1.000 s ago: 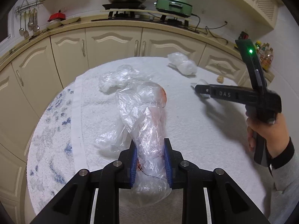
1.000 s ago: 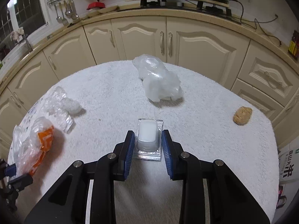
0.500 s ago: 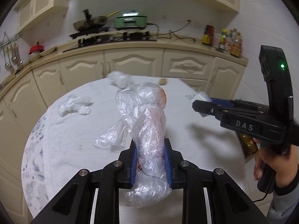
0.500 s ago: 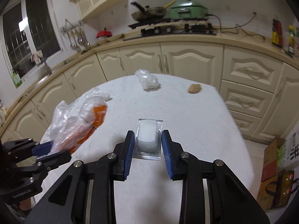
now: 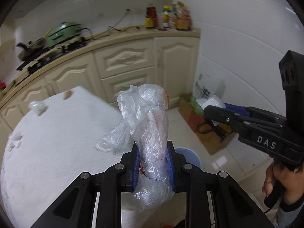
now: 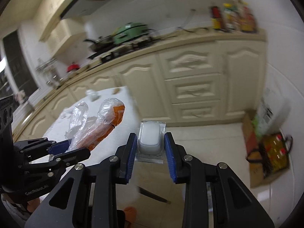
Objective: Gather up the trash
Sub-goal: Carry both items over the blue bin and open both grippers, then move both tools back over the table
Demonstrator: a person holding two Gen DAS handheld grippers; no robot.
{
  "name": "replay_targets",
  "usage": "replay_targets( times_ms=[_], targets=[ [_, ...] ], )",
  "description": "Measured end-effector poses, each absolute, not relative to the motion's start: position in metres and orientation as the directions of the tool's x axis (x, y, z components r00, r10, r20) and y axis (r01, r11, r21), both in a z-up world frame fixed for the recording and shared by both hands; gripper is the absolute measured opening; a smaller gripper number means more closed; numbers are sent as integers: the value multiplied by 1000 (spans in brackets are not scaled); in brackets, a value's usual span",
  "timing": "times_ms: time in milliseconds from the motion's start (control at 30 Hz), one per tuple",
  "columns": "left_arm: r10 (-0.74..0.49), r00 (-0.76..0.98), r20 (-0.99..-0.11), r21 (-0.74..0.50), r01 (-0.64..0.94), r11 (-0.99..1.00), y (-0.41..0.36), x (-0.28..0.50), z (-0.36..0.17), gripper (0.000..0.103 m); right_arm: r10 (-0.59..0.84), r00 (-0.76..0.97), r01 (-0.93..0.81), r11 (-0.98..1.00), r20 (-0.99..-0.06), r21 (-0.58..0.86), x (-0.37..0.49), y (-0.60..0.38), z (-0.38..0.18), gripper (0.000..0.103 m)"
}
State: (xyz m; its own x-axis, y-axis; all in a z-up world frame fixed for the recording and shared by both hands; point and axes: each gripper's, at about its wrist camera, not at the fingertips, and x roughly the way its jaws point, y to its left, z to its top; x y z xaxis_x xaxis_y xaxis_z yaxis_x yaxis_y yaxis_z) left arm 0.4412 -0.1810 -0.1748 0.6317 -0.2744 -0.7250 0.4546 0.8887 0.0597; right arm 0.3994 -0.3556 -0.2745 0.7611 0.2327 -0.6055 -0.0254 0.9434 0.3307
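Both claws were loaded: the left gripper (image 5: 153,166) clamped a crumpled clear plastic bag (image 5: 147,125) at frame centre, the right gripper (image 6: 150,148) a small white blister-packed tub (image 6: 150,138). Loose film might slip free short of the pale blue bin (image 5: 187,156).

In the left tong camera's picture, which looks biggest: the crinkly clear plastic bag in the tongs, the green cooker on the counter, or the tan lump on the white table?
1. Crinkly clear plastic bag, though nearness to the camera inflates it.
2. Green cooker.
3. Tan lump.
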Motion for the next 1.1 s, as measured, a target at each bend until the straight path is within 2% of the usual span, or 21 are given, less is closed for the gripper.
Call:
replay_targets(
  times_ms=[300, 400, 467, 633, 733, 800, 867, 1100],
  targets=[
    [-261, 502, -824, 87, 569, 818, -306, 493, -244, 22, 126, 718, 170, 922, -684, 349, 373, -446, -346, 30],
    [-248, 490, -836, 103, 584, 805, -333, 512, -262, 20, 120, 695, 207, 911, -709, 357, 372, -464, -371, 30],
    [-234, 485, -843, 112, 584, 804, -345, 528, -272, 12, 123, 684, 223, 903, -719, 367, 373, -472, -386, 30],
    [-194, 473, -860, 132, 573, 809, -354, 575, -299, 13, 138, 655, 248, 890, -743, 383, 381, -481, -414, 30],
    [-185, 467, -865, 126, 558, 820, -360, 589, -314, 19, 151, 640, 253, 884, -753, 393, 387, -482, -427, 30],
    [-171, 470, -866, 133, 546, 827, -360, 593, -320, 35, 161, 631, 252, 883, -759, 396, 392, -481, -435, 30],
    [-155, 490, -858, 150, 528, 836, -357, 593, -322, 42, 166, 626, 252, 882, -762, 399, 398, -480, -441, 30],
    [-129, 568, -813, 196, 476, 858, -345, 570, -308, 49, 167, 627, 247, 884, -761, 397, 422, -468, -445, 33]
  ],
)
